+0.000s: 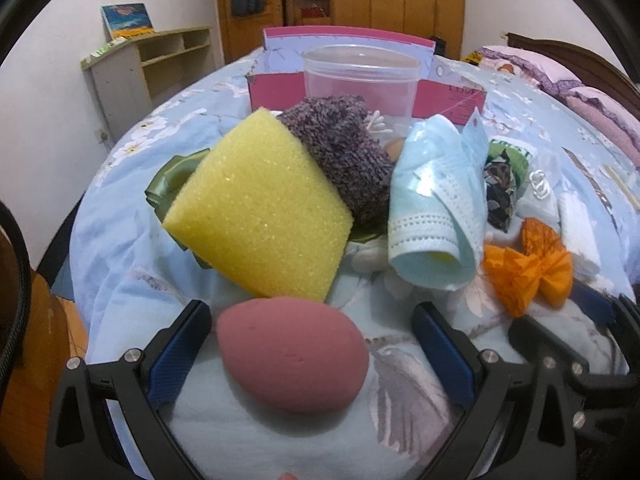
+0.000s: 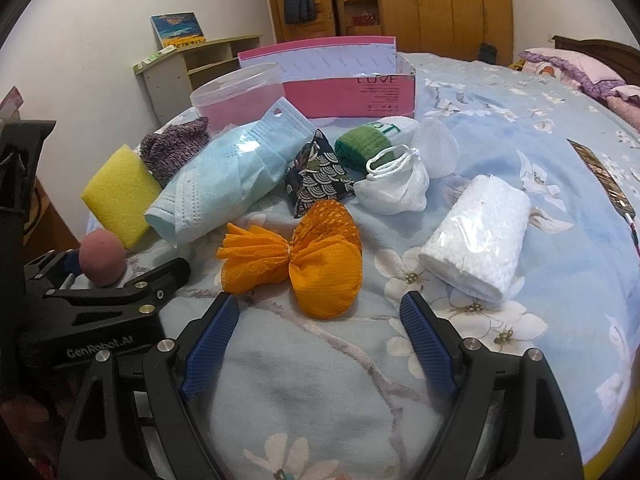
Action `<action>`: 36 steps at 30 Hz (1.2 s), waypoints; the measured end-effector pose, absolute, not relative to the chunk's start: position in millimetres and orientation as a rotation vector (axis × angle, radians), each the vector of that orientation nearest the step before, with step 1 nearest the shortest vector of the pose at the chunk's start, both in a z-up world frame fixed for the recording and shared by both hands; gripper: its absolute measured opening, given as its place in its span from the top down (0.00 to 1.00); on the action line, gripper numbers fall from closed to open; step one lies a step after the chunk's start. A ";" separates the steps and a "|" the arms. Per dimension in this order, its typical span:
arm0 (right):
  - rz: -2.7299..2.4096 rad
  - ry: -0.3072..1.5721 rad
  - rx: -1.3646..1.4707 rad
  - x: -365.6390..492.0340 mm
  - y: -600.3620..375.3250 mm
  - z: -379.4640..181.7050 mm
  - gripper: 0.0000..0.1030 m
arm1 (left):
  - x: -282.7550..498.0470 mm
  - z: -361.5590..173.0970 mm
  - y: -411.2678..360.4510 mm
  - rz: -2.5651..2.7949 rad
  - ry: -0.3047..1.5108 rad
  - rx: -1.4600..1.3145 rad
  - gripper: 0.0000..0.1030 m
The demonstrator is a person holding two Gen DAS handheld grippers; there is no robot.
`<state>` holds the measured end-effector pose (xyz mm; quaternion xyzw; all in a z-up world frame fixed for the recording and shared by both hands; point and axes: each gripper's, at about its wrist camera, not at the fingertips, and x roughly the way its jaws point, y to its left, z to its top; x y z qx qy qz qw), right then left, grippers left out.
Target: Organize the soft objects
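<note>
Left gripper point(image 1: 312, 344): jaws spread wide, the pink egg-shaped sponge point(image 1: 292, 354) lying between them at lower centre of the left wrist view; its left flank looks close to the left pad, the right pad stands clear, so it is not clamped. Right gripper point(image 2: 316, 328): jaws wide and holding nothing, hovering at lower centre of its own view with the orange mesh bundle point(image 2: 298, 256) just beyond the tips. Further out, the remaining soft items lie loose on the floral bedspread point(image 2: 520, 160): yellow sponge point(image 1: 260, 208) at centre left, purple knit cloth point(image 1: 340, 152) behind it, blue face mask point(image 2: 224, 180) at centre, patterned pouch point(image 2: 316, 176), green-and-white sock point(image 2: 372, 140), white mesh bag point(image 2: 396, 188) and white towel roll point(image 2: 476, 240) toward the right. At upper centre stand the clear plastic tub point(image 1: 360, 80) and the open pink box point(image 2: 348, 92); the tub appears empty, and the box interior is not visible. Assessment: sorting appears barely started, if at all. No item can be confirmed as put away; every visible piece remains to be collected, the pink sponge being the likely first pick.
</note>
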<state>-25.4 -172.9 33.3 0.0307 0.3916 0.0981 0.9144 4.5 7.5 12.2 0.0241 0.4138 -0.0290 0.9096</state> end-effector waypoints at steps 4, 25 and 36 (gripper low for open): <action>0.198 0.807 0.036 -26.4 -178.4 42.0 0.17 | 2.8 22.5 15.5 -0.085 0.866 0.038 0.01; 0.242 0.794 0.025 -28.6 -190.4 61.8 0.18 | -13.9 45.3 48.9 -0.148 0.866 0.028 0.01; 0.265 0.841 0.075 -11.7 -189.0 50.3 0.26 | -19.2 38.2 41.3 -0.190 0.868 0.015 0.20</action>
